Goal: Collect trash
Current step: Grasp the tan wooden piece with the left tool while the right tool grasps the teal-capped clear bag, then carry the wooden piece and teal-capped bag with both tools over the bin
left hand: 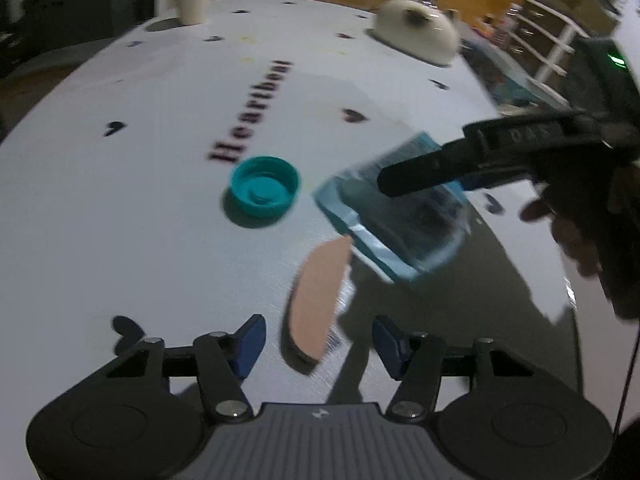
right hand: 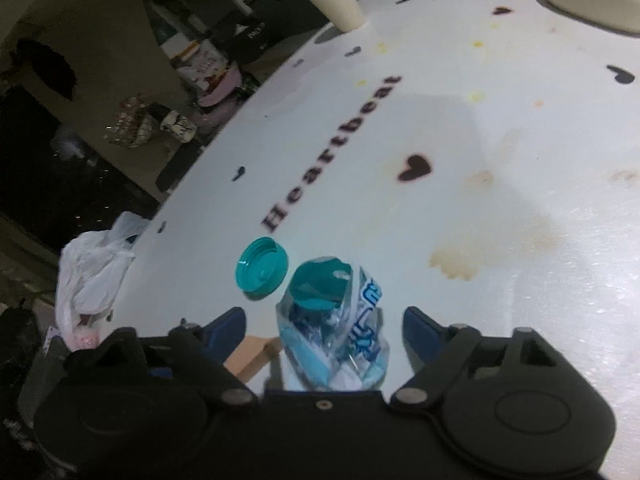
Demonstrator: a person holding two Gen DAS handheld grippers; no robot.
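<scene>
Crinkly clear plastic wrapper (right hand: 334, 320) sits between the parted right gripper (right hand: 324, 330) pads, unpinched: light, floppy, slippery, so I'd pinch mid-body. Left gripper (left hand: 318, 344) gapes around a stiff pink cardboard scrap (left hand: 318, 296).

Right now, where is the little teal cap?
The teal cap lies open side up on the white table, just below the word "Heartbeat" and left of the crushed bottle.

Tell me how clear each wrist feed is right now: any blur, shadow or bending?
Left wrist: motion-smeared, worst on the crushed bottle; a dark shadow falls beneath it on the tablecloth. Right wrist: sharper, teal cap crisp, room beyond dim. Both: fisheye bends the table edge.
</scene>
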